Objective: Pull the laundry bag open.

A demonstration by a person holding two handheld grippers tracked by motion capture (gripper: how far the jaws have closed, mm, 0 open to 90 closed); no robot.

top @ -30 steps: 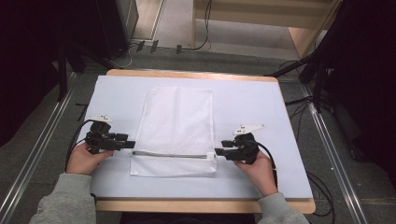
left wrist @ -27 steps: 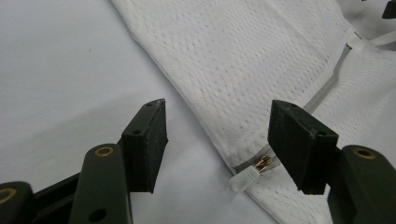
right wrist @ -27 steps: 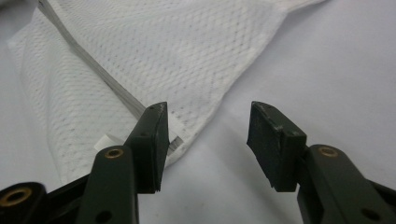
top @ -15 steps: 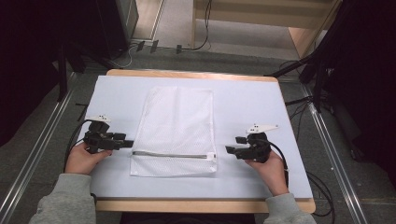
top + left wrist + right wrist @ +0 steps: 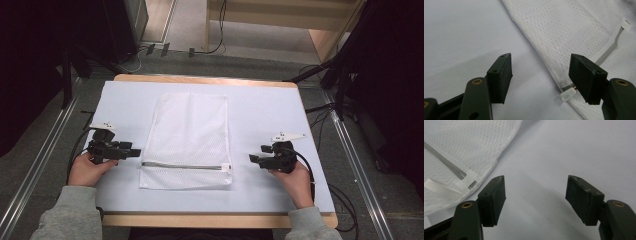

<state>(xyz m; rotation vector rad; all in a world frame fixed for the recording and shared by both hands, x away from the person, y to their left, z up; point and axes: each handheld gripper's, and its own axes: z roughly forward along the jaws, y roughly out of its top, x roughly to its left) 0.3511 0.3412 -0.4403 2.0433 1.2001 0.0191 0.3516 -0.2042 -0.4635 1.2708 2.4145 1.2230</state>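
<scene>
A white mesh laundry bag (image 5: 189, 137) lies flat in the middle of the table, its grey zipper (image 5: 182, 166) running across near the front edge. My left gripper (image 5: 136, 152) rests on the table just left of the bag, open and empty. In the left gripper view the bag (image 5: 579, 32) lies ahead and the clear zipper pull (image 5: 567, 95) sits by the right jaw. My right gripper (image 5: 252, 158) stands open and empty a little right of the bag. The right gripper view shows the bag's corner (image 5: 469, 152) and a white ribbon tab (image 5: 441, 187) at the left.
A pale lilac mat (image 5: 260, 115) covers the wooden table (image 5: 210, 80). Cables trail off both sides of the table. Dark equipment stands to the left and right, and metal rails run along the floor.
My right gripper has drawn away to the right from the bag's zipper end and now sits apart from it. The left gripper has shifted slightly left.
</scene>
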